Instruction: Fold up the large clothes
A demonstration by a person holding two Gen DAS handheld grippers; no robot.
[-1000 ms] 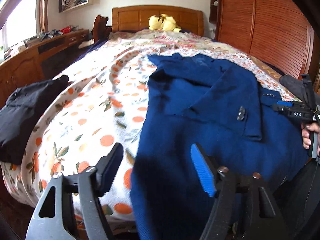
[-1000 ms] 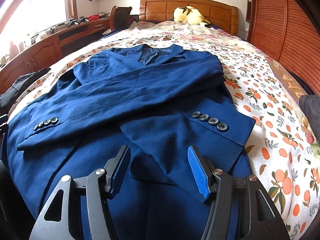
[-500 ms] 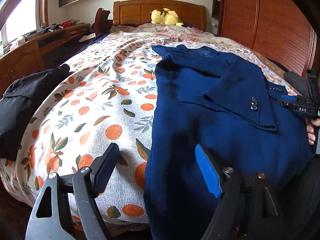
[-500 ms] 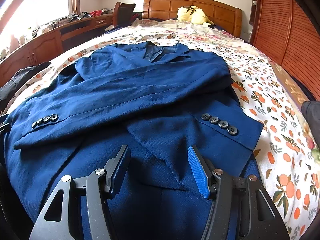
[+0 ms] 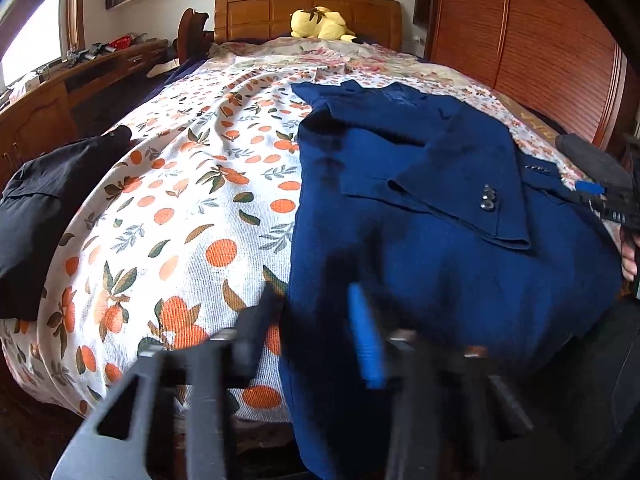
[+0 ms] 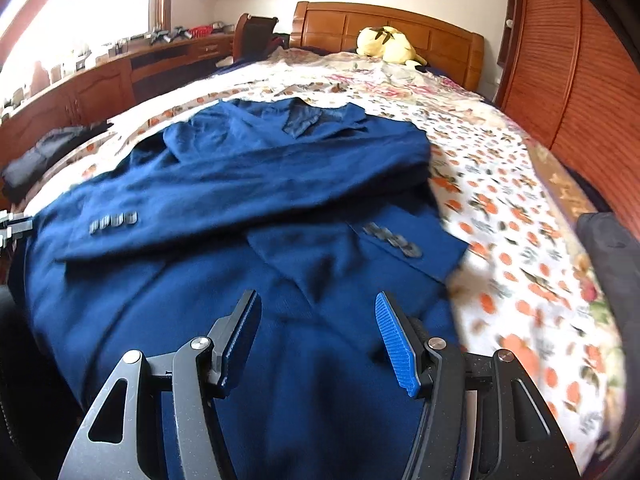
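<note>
From the left, we see a dark garment (image 5: 44, 208) folded at the edge of the bed (image 5: 180, 216), whose cover is white with printed oranges and leaves. Next to it on that cover lies the navy jacket (image 6: 248, 184), front up, its collar toward the wooden headboard (image 5: 308, 10) and its hem hanging over the near edge of the bed. Both sleeves are laid across the chest, each cuff showing a row of dark buttons (image 6: 394, 240).

Our left tongs (image 5: 316, 320) sit low at the jacket's left hem edge, where blue cloth meets the orange print. The picture is blurred there; the jaws have just been closing and now stand narrow, with the jacket's edge between them, but we cannot tell whether the pads already press on the cloth.

Our right tongs (image 6: 318, 332) stand wide above the lower front of the jacket, holding nothing. In the left camera they (image 5: 600, 200) show at the far right edge, beside the jacket, with fingers (image 5: 629, 258) of a hand under them.

A yellow plush toy (image 6: 386, 46) rests against the headboard.
</note>
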